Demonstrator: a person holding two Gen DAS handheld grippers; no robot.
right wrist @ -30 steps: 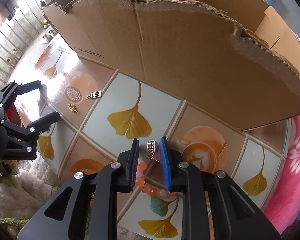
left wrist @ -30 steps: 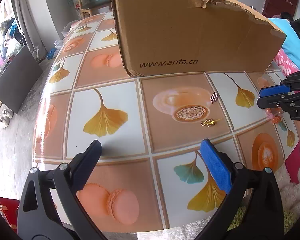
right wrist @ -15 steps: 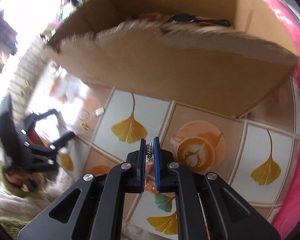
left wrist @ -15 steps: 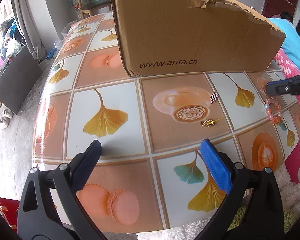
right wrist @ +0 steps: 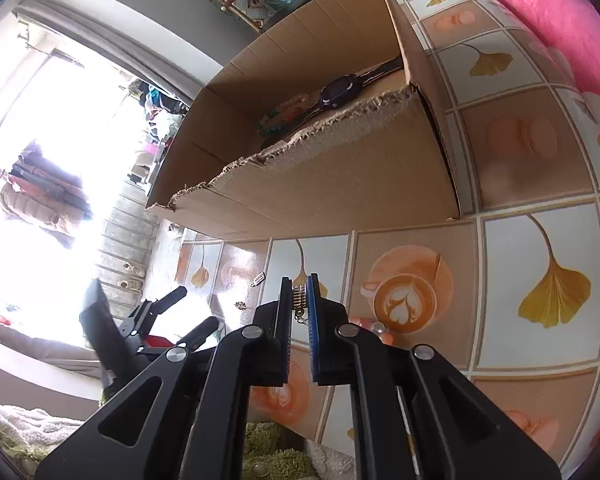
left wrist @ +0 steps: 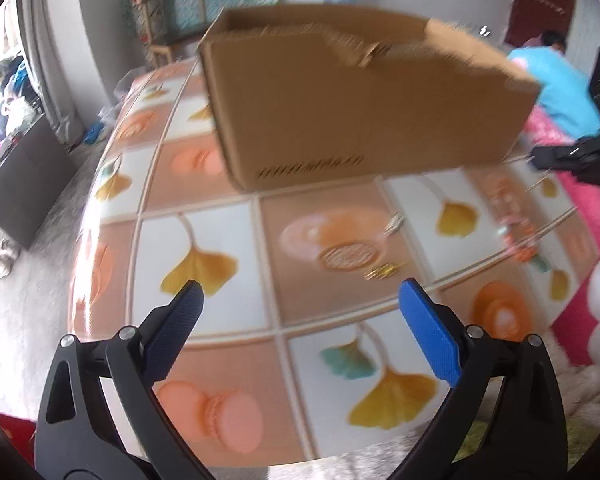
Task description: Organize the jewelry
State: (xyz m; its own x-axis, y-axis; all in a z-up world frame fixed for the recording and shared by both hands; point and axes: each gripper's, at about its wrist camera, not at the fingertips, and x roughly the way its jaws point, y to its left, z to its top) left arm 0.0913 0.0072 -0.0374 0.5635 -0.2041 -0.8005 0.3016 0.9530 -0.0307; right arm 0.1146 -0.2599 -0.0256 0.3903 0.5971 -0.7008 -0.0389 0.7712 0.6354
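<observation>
One small silver charm sits pinched between the blue pads of the right gripper, its chain hanging below toward a beaded bracelet; the gripper is raised above the patterned table, just before the torn cardboard box, where a watch lies; the left gripper stands spread wide and empty, near a gold piece and a second charm.
</observation>
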